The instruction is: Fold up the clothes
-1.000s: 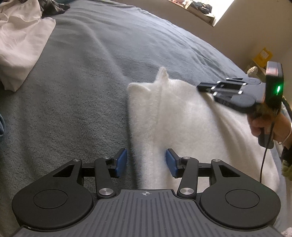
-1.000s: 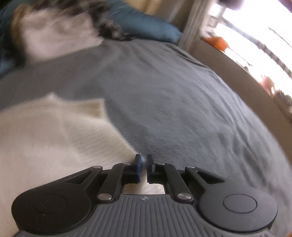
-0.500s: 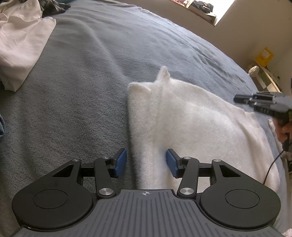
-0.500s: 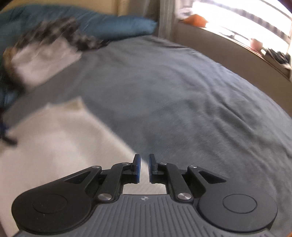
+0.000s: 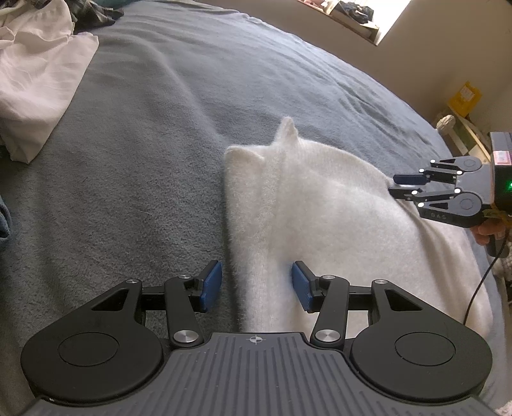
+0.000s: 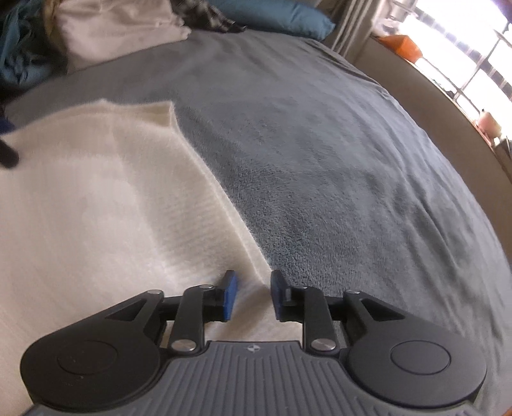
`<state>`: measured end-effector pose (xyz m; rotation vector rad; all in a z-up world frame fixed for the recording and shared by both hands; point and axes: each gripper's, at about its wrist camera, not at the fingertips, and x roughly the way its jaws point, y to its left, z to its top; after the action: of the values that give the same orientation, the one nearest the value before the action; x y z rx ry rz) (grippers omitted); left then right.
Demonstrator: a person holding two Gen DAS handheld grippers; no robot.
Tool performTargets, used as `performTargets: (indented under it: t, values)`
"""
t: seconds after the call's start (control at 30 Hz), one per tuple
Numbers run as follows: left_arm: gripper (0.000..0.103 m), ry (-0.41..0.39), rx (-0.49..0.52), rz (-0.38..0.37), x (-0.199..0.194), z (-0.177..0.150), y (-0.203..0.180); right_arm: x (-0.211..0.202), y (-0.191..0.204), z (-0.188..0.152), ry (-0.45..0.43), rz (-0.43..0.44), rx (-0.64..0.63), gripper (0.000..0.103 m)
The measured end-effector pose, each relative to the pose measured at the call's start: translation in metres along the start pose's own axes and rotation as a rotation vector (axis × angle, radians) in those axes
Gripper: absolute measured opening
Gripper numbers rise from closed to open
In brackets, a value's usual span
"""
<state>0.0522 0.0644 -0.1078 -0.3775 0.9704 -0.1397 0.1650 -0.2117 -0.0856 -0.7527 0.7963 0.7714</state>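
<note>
1. Right now, a fluffy white sweater [image 5: 323,217] lies on a gray blanket [image 5: 144,160] that covers the bed. In the left wrist view it fills the middle and lower right of the frame.
2. One little point of the sweater sticks up at its far edge, near the middle of the frame.
3. The left gripper [image 5: 256,285] sits at the bottom middle of its view. Its blue pads [image 5: 209,285] are wide apart and hold nothing. One pad is over the blanket and the other is over the sweater, so the sweater's edge runs between them.
4. The right gripper [image 5: 395,185] shows at the right edge of the left wrist view, at the sweater's far side. A hand [image 5: 486,228] holds its handle.
5. In its own view, the right gripper [image 6: 252,296] is at the bottom middle. Its pads are partly spread, with a gap between them, and grip nothing. The sweater's [image 6: 96,208] right edge lies under that gap.
6. A white cloth [image 5: 35,73] lies bunched in the upper left of the left wrist view, well apart from the sweater.
7. A blue pillow [image 6: 275,16] rests at the top of the right wrist view.
</note>
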Motion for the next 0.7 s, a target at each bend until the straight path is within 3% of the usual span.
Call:
performTargets:
  t: [0.1, 0.23, 0.47, 0.7]
  values:
    - [0.049, -0.003, -0.003, -0.002, 0.000, 0.000, 0.001, 0.003, 0.000, 0.002, 0.013, 0.013, -0.021, 0.025]
    - [0.049, -0.007, -0.007, -0.006, -0.001, -0.002, 0.001, 0.002, -0.001, 0.003, 0.010, 0.039, -0.013, 0.003]
    - [0.049, -0.007, -0.007, -0.010, -0.002, -0.001, 0.002, -0.012, 0.006, 0.001, -0.081, -0.119, 0.025, 0.002]
    - [0.050, -0.012, -0.013, -0.007, -0.001, -0.002, 0.001, 0.026, 0.014, 0.000, -0.042, -0.192, 0.035, 0.002]
